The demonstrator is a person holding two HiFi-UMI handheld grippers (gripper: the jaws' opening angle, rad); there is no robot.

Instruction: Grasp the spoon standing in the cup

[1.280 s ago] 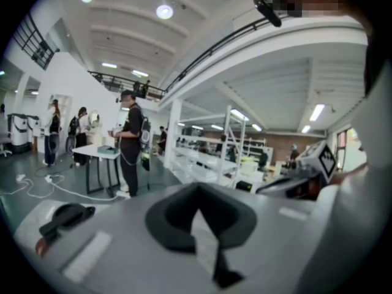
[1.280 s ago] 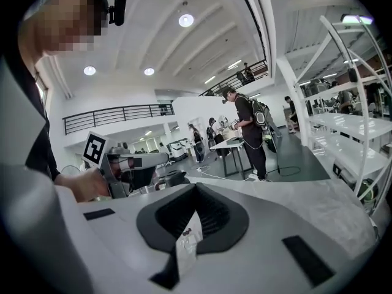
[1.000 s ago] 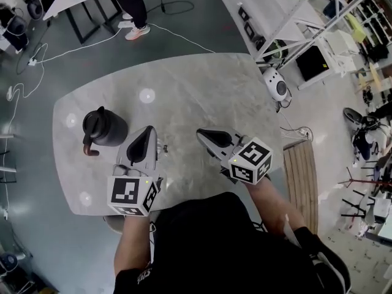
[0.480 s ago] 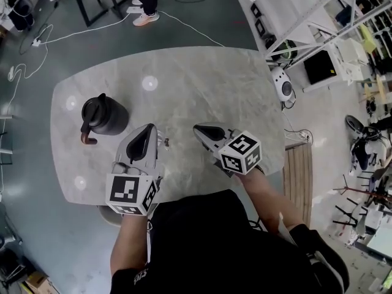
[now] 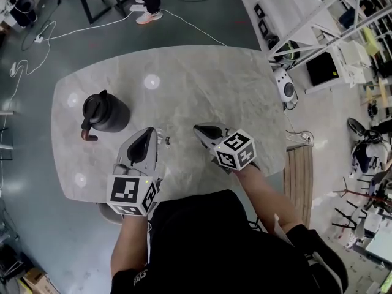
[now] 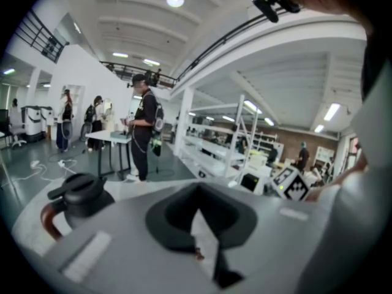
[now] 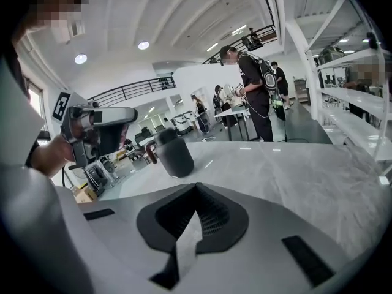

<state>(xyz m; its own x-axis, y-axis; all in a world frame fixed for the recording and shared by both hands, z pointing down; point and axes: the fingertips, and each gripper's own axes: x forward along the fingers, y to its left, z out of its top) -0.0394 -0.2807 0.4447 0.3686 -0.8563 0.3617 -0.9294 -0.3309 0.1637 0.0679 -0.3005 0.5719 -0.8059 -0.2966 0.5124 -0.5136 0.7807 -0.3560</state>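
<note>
A dark lidded cup (image 5: 105,112) with a brown handle stands at the left of the grey marble table (image 5: 208,78); it also shows as the cup (image 6: 79,195) and the cup (image 7: 173,152). No spoon is visible in it from any view. My left gripper (image 5: 149,130) hovers just right of the cup and nearer to me, its jaws closed with nothing between them (image 6: 197,195). My right gripper (image 5: 197,128) is over the table's middle, also shut and empty (image 7: 196,192). A small metal bit (image 5: 165,141) sits by the left gripper's tip; what it is I cannot tell.
A wooden bench (image 5: 300,167) stands off the table's right edge, with white shelving (image 5: 306,17) beyond it. Cables (image 5: 37,54) trail over the floor at the left. A person (image 7: 254,90) stands by a far table behind the marble one.
The right gripper has drawn a little left and toward me, and its marker cube has rolled. The left gripper and the cup stay put. The head view has shifted slightly.
</note>
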